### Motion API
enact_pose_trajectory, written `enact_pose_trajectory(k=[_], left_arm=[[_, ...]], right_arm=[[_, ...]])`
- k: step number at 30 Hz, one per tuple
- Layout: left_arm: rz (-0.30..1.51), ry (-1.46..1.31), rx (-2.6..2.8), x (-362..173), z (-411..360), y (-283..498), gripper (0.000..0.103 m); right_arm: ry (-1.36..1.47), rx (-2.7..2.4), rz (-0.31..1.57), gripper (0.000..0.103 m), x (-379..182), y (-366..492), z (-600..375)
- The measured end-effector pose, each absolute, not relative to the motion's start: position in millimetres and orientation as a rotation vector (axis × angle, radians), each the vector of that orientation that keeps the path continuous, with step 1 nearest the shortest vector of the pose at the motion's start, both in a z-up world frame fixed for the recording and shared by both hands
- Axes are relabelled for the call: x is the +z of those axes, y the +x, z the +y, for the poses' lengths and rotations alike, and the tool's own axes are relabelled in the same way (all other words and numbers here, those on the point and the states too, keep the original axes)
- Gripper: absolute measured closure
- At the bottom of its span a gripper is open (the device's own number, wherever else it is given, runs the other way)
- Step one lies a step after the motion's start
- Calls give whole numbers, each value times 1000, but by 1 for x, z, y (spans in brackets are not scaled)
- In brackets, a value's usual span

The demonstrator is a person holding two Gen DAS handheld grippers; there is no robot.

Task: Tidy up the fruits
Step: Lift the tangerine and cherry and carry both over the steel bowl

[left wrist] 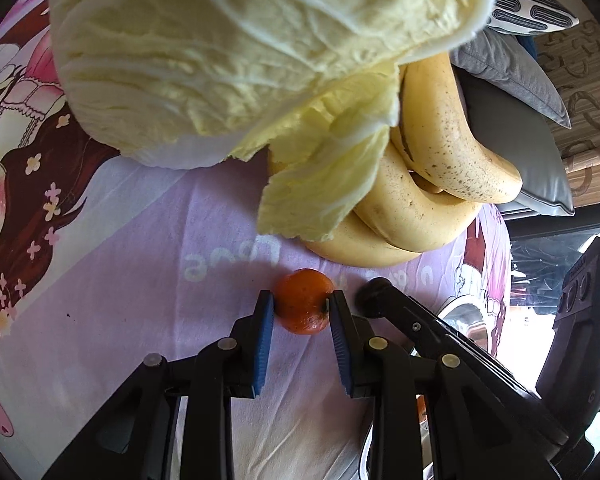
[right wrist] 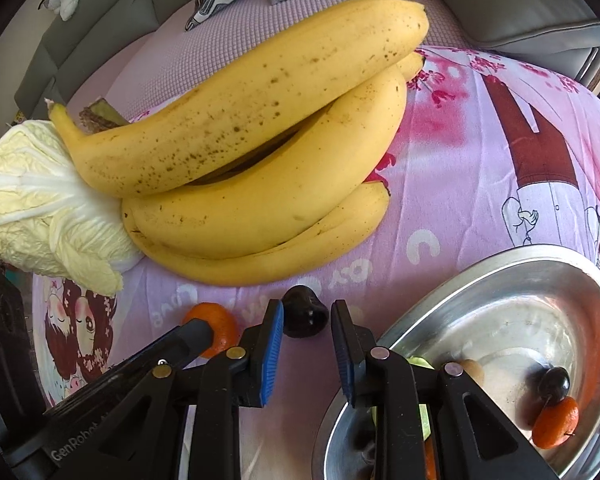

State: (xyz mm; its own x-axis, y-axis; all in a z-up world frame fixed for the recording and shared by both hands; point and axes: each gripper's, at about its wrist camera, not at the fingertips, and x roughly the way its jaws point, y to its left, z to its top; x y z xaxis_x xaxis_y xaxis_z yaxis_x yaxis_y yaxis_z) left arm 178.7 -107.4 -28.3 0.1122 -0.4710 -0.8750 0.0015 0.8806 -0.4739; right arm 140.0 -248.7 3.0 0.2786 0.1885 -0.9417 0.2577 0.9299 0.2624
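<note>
I am working over a pink printed cloth [right wrist: 460,184] on which the fruits are lying. My left gripper [left wrist: 302,308] is clamping a small orange [left wrist: 305,301] between its blue pads [left wrist: 265,336], the fruit resting on the cloth. My right gripper [right wrist: 306,318] is reaching over a dark plum-like fruit [right wrist: 303,312]; its fingers are flanking the fruit with gaps showing on both sides, so the jaws are standing apart and not pressing on it. To the right a metal bowl [right wrist: 500,280] is holding a second small orange [right wrist: 556,424], a dark round fruit [right wrist: 556,382] touching it, and a pale item partly hidden behind my gripper. A bunch of bananas [right wrist: 260,168] is lying beyond, touching a napa cabbage [right wrist: 48,208] at its left.
</note>
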Motion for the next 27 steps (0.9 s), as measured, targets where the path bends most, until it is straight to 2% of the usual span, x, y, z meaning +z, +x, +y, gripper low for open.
enact_pose_trajectory(k=[4, 9, 11, 13, 27], left_arm=[[1425, -421, -316, -24, -90, 182, 74], [1429, -466, -286, -25, -70, 182, 74], [1429, -486, -279, -23, -64, 184, 74], [1427, -488, -278, -21, -62, 186, 74], [1440, -510, -322, -31, -50, 187, 68]], right_arm=[[383, -46, 1312, 67, -2, 145, -241], [346, -58, 1310, 66, -7, 147, -227], [338, -61, 1306, 67, -7, 147, -223], [333, -66, 1291, 72, -4, 145, -219], [331, -40, 1266, 72, 14, 125, -194]])
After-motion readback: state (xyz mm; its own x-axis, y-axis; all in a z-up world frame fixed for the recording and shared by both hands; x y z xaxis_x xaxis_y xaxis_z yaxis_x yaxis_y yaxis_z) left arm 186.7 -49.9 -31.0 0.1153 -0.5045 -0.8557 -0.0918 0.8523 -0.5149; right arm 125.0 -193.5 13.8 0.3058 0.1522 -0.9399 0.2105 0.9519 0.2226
